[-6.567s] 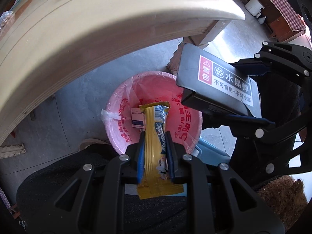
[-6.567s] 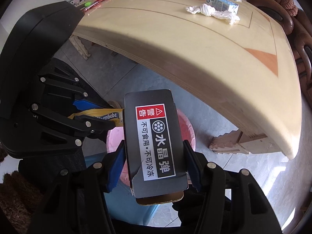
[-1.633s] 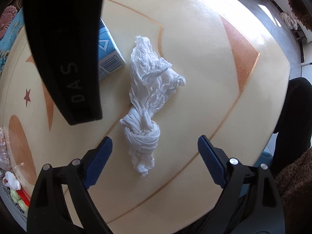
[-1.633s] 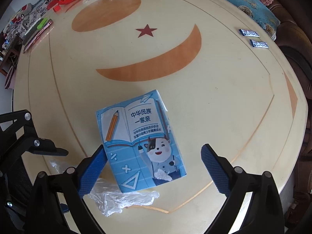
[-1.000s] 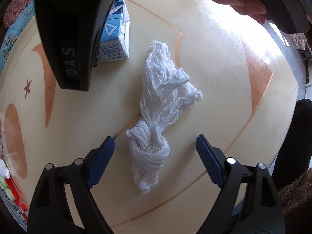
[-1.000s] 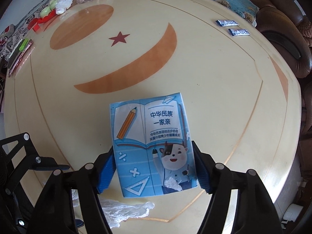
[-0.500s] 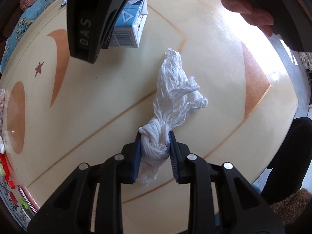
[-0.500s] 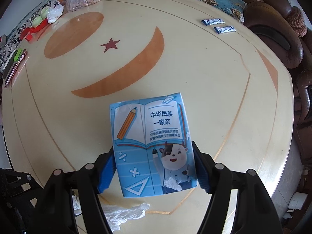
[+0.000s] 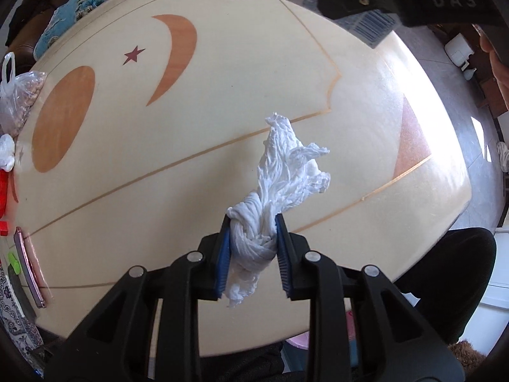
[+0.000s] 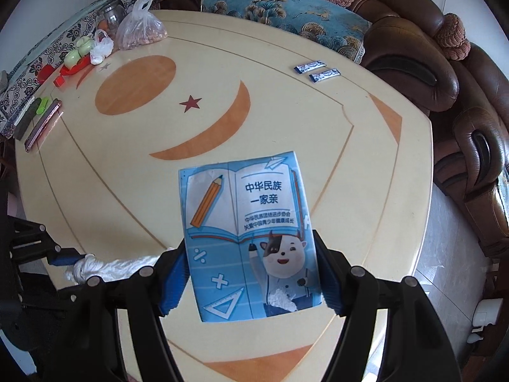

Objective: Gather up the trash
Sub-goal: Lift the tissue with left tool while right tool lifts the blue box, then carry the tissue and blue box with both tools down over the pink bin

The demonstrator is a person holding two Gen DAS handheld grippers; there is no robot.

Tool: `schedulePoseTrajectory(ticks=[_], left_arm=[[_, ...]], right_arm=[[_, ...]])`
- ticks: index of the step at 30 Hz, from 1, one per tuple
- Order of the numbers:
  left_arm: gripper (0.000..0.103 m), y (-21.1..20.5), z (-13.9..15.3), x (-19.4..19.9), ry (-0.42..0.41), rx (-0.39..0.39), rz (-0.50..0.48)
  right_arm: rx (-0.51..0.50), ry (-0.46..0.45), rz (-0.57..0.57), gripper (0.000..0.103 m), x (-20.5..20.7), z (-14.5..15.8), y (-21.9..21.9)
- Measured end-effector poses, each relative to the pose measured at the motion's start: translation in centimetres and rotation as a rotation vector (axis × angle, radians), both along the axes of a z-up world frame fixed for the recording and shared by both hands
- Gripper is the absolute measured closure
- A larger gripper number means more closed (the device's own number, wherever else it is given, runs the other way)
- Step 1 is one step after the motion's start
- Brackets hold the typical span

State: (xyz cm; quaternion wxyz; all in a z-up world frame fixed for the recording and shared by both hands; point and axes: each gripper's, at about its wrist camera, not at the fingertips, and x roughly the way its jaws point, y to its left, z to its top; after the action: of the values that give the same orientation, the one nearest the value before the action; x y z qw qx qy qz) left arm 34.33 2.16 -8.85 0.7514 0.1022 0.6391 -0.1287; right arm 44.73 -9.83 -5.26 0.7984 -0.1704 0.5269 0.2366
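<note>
Left gripper clamps the white tissue; right gripper clamps the blue carton

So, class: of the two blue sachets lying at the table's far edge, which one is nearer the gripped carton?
The right-hand sachet, lying closer to the carton. The other sachet sits further back, toward the sofa.

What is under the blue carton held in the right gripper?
The blue carton, clamped in the right gripper, hangs above bare table. The patch directly beneath it is hidden; only the twisted tissue shows beside it.
</note>
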Motion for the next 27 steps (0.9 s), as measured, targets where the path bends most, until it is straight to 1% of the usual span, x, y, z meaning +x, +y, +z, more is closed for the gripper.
schedulePoseTrajectory(ticks=[3, 4, 5, 8, 12, 16, 17, 20, 25, 27], left_arm=[[0.079, 0.2, 0.3, -0.9, 0.003, 0.007, 0.028], [0.079, -0.1, 0.6, -0.5, 0.007, -0.005, 0.028], [0.079, 0.4, 0.8, -1.5, 0.002, -0.018, 0.027], [0.079, 0.2, 1.9, -3.6, -0.035, -0.03, 0.01], [0.079, 1.1, 4.3, -6.1, -0.075, -0.042, 0.006], [0.079, 1.3, 5.5, -8.4, -0.116, -0.024, 0.01], [0.079, 1.4, 5.7, -9.7, -0.131, -0.014, 0.006], [0.079, 0.9, 6.1, -11.9, -0.176, 0.014, 0.003], [0.079, 0.4, 5.7, -16.1, -0.201, 0.007, 0.009], [0.079, 0.4, 5.3, -17.4, -0.213, 0.006, 0.032]], right_arm=[[0.005, -0.009, -0.012, 0.036, -2.4, 1.0, -1.0], [0.007, -0.009, -0.013, 0.036, -3.1, 1.2, -1.3], [0.007, -0.013, -0.016, 0.036, -3.9, 1.4, -1.6], [0.024, -0.012, -0.02, 0.036, -6.3, 1.9, -2.4], [0.052, -0.015, -0.013, 0.036, -9.8, 2.5, -3.2], [0.064, -0.025, 0.002, 0.036, -13.6, 2.9, -3.8], [0.064, -0.026, 0.009, 0.036, -14.7, 2.9, -3.9], [0.056, -0.033, 0.024, 0.036, -17.8, 2.6, -4.1], [0.084, -0.014, 0.057, 0.036, -22.3, 1.9, -4.0], [0.086, -0.017, 0.074, 0.036, -24.2, 1.6, -3.7]])
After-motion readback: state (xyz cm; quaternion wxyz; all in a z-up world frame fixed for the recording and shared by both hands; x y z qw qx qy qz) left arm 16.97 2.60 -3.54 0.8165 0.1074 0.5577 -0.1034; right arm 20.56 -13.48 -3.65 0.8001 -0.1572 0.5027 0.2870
